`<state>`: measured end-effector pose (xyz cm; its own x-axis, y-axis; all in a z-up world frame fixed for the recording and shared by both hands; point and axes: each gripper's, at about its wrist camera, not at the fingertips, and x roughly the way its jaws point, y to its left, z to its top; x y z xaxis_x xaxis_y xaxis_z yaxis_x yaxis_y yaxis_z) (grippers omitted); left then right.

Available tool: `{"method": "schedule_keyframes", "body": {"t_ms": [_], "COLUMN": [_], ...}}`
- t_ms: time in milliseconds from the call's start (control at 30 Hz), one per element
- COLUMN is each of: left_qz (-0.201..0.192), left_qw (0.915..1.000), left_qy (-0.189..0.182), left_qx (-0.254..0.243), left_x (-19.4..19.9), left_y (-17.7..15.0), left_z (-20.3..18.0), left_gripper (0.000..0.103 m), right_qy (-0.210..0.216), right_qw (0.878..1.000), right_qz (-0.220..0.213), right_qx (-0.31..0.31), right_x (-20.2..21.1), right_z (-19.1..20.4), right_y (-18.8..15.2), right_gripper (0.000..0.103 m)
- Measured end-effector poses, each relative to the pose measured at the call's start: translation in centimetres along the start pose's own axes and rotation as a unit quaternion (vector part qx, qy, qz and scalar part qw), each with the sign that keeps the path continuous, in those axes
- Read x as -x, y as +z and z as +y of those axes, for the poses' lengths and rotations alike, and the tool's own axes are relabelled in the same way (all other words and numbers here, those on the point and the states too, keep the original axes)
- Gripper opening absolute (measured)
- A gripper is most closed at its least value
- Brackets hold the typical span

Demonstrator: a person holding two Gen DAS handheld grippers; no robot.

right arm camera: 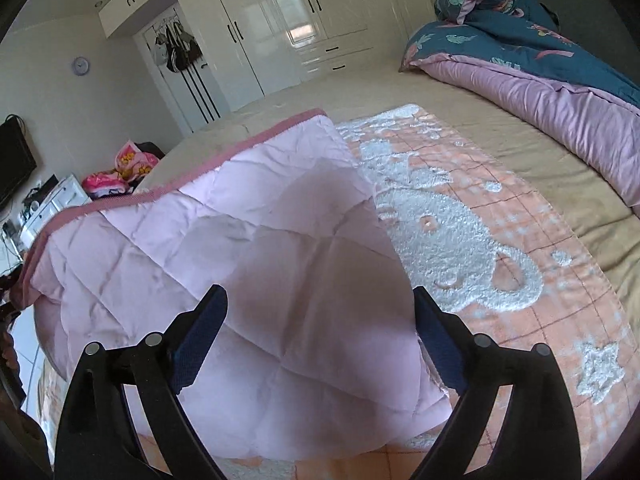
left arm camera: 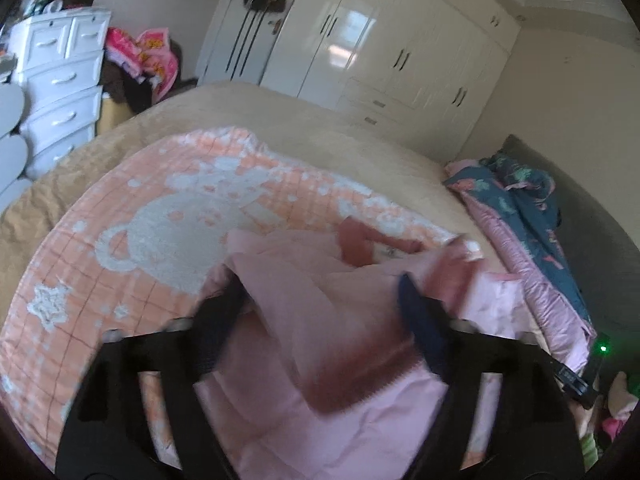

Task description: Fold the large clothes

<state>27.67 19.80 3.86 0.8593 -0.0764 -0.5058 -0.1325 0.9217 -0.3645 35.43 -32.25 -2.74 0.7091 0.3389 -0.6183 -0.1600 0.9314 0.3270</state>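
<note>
Pink quilt lying part-folded on the bed, both grippers standing open over it.

The quilt (right arm camera: 256, 280) is resting on the orange blanket (right arm camera: 500, 280), near edge of the bed (right arm camera: 400, 80). The left gripper (left arm camera: 320, 300) and right gripper (right arm camera: 320, 308) are straddling its cloth with fingers spread, gripping nothing, likely so the fold settles flat.

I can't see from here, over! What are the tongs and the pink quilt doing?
Left tongs open, right tongs open. Pink quilt loose between both, lying on the peach blanket. Nothing in the way.
</note>
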Motion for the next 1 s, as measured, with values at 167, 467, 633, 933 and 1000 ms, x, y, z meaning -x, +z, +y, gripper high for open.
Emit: {"method": "schedule_keyframes", "body": {"t_ms": [167,467,633,933,1000], "left_qz": [-0.035,-0.036,0.026,0.106,0.124], "left_qw": [0.9993,0.9974,0.9951,0.9916,0.9904], "left_qy": [-0.007,0.059,0.095,0.073,0.06], "left_qx": [-0.014,-0.019,-0.006,0.011,0.016], "left_x": [2.7,3.4,0.4,-2.5,-3.4], "left_y": [0.7,-0.1,-2.8,-5.1,-5.9], "left_z": [-1.0,1.5,4.9,7.2,7.2], "left_gripper": [0.09,0.094,0.094,0.094,0.094], "right_qy": [-0.006,-0.017,-0.028,-0.03,-0.035], "right_qw": [1.0,0.999,0.999,0.994,0.993], "right_qz": [-0.013,-0.03,-0.025,-0.005,0.003], "right_qx": [0.009,0.028,0.038,0.1,0.109], "right_x": [1.0,2.0,2.2,1.5,1.0], "right_z": [-0.1,0.0,-0.1,0.1,0.1], "right_y": [0.2,0.8,0.8,0.1,-0.2], "right_gripper": [0.091,0.091,0.093,0.093,0.093]}}
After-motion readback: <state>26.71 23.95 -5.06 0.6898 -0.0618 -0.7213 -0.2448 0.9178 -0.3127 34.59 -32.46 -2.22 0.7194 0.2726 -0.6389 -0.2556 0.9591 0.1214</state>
